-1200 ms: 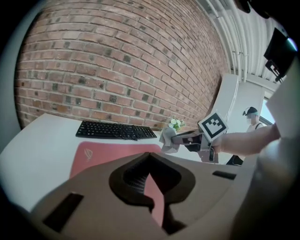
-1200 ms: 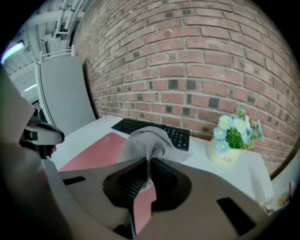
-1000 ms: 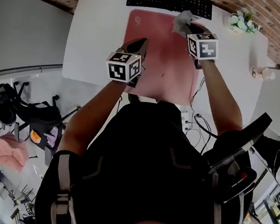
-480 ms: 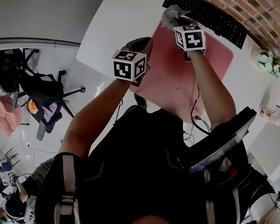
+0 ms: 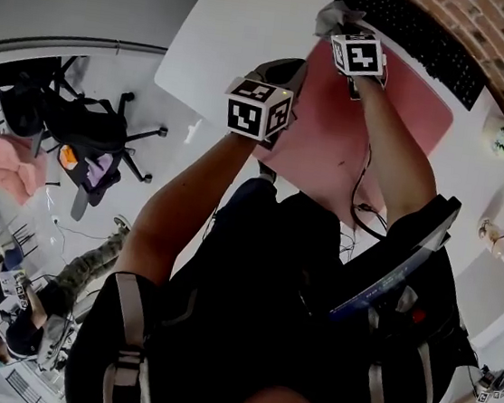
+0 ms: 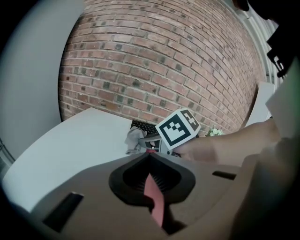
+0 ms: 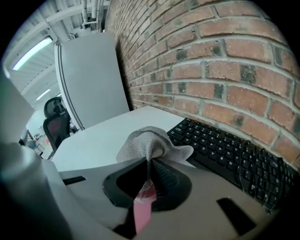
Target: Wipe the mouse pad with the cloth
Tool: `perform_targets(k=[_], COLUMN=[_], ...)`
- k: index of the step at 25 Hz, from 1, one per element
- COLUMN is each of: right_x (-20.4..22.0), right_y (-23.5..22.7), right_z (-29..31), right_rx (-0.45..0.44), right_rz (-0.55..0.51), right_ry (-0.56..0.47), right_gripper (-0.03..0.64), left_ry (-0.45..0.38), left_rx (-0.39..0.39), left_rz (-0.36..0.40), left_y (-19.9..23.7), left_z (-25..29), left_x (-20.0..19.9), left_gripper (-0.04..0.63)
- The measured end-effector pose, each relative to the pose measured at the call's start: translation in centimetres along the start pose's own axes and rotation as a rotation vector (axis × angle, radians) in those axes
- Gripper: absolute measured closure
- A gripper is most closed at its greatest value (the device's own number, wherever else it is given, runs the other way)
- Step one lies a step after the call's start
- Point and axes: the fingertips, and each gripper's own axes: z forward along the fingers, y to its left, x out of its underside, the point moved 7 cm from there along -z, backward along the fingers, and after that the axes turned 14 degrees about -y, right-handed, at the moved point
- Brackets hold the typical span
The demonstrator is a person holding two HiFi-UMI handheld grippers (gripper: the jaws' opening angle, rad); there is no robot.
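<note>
The left gripper (image 6: 150, 153), clenched on nothing, hangs over the near-left edge of the pink mouse pad (image 5: 380, 121). At the pad's far-left corner the right gripper (image 7: 151, 161) pinches a crumpled grey cloth (image 7: 145, 140). Left of the pad, white desk (image 5: 245, 31) spreads to its rounded edge. A black keyboard (image 7: 225, 145) runs just beyond the pad, with a brick wall (image 7: 211, 70) behind.

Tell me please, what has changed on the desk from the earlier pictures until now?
The right gripper, its claw shut on the cloth, dragged it along the far edge of the mouse pad toward its left corner, beside the keyboard. The left gripper, claw shut, stayed at the pad's left edge.
</note>
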Motion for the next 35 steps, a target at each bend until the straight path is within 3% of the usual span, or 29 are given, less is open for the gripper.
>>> perform_targets(k=[14, 19, 35], right_x=[2.4, 3.7, 7.6], right_y=[-2.7, -4.1, -9.7], right_z=[-2.8, -4.7, -12.5], right_rx=[0.087, 0.121, 0.296], right_rz=[0.071, 0.098, 0.187], right_ry=[0.021, 0.018, 0.014], right_gripper=[0.586, 0.586, 0.586], left_ry=[0.043, 0.081, 0.116], left_rx=[0.057, 0.039, 0.142], left_rz=[0.035, 0.06, 0.089], left_y=[-1.9, -2.6, -6.4], left_z=[0.8, 1.3, 2.5], left_x=[0.3, 0.9, 2.2], left_gripper=[0.592, 0.592, 0.592])
